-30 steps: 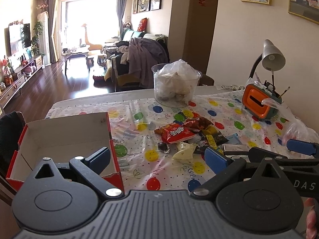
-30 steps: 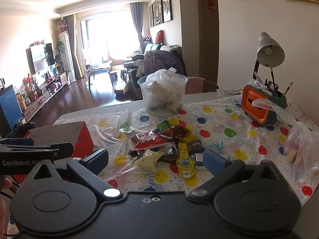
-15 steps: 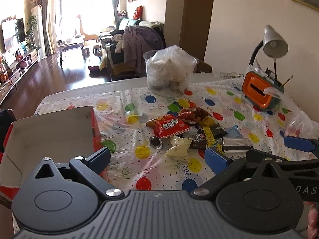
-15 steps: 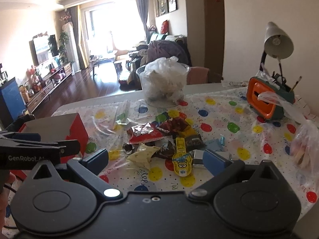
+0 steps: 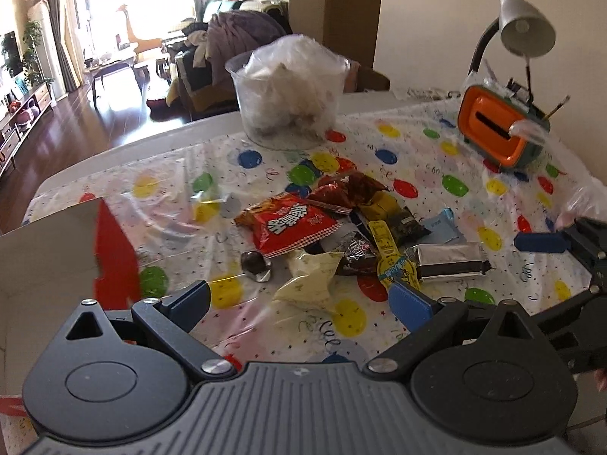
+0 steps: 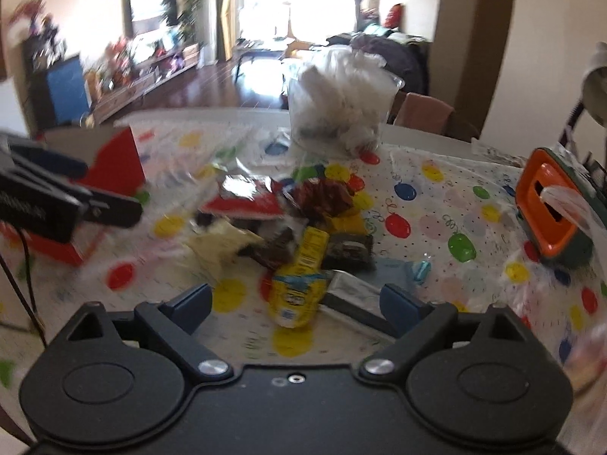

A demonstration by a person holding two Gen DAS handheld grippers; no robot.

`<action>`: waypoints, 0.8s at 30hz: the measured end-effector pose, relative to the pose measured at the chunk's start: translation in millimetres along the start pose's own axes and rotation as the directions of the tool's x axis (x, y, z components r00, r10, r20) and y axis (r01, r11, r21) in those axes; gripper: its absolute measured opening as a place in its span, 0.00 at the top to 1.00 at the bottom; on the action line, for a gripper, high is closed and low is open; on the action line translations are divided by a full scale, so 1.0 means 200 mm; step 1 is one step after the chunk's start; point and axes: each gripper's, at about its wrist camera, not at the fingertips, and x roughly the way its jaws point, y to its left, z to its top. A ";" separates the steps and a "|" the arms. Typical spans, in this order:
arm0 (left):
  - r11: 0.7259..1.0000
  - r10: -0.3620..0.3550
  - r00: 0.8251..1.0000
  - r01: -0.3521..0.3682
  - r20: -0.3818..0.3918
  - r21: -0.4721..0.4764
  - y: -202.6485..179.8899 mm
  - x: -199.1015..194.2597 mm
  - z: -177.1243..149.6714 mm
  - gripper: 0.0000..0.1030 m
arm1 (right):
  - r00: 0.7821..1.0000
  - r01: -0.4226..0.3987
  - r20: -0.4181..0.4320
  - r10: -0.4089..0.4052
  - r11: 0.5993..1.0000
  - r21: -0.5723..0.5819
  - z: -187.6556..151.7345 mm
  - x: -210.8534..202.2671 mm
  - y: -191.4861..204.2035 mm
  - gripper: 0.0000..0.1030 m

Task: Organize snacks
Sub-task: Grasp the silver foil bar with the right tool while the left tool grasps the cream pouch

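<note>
A pile of snacks lies mid-table: a red chip bag (image 5: 292, 227), a yellow packet (image 5: 394, 261), a silver bar (image 5: 447, 261), a cream wrapper (image 5: 311, 280) and a dark round candy (image 5: 253, 261). An open red cardboard box (image 5: 49, 250) stands at the left. My left gripper (image 5: 299, 301) is open just short of the cream wrapper, touching nothing. My right gripper (image 6: 297, 303) has its jaws closing around the near end of the yellow packet (image 6: 299, 280); the pads stand clear of it. One of its fingers (image 5: 542, 242) shows at the right of the left wrist view.
A clear tub stuffed with plastic bags (image 5: 288, 94) stands at the back of the table. An orange tissue box (image 5: 493, 129) and a desk lamp (image 5: 525, 26) are at the back right. A plastic bag (image 5: 584, 197) lies at the right edge. The balloon-print cloth (image 5: 417, 159) covers the table.
Both grippers have come forward and down toward the snack pile, which now looks larger and closer. The right view has tilted and blurred. The box has slid leftward in the left view.
</note>
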 end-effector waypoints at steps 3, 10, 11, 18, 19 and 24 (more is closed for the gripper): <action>1.000 0.017 0.999 -0.017 -0.039 -0.003 -0.03 0.12 0.03 0.02 | 0.999 -0.019 -0.027 0.017 0.998 -0.060 -0.01 0.11 -0.11 0.11; 0.998 0.060 0.992 -0.062 -0.110 -0.013 -0.04 0.36 0.09 0.04 | 0.993 -0.054 -0.114 0.021 0.954 -0.294 -0.07 0.35 -0.22 0.22; 0.997 0.069 0.990 -0.071 -0.123 -0.008 -0.04 0.39 0.09 0.07 | 0.992 -0.059 -0.121 0.020 0.944 -0.325 -0.08 0.38 -0.23 0.23; 0.997 0.080 0.976 -0.082 -0.203 -0.001 -0.04 0.57 0.10 0.11 | 0.982 -0.135 -0.178 0.060 0.884 -0.448 -0.09 0.51 -0.29 0.29; 0.996 0.082 0.973 -0.085 -0.215 -0.003 -0.04 0.59 0.10 0.13 | 0.979 -0.153 -0.189 0.072 0.874 -0.462 -0.09 0.52 -0.29 0.31; 0.997 0.079 0.966 -0.074 -0.247 0.027 -0.06 0.66 0.11 0.15 | 0.970 -0.200 -0.222 0.101 0.848 -0.490 -0.09 0.57 -0.30 0.40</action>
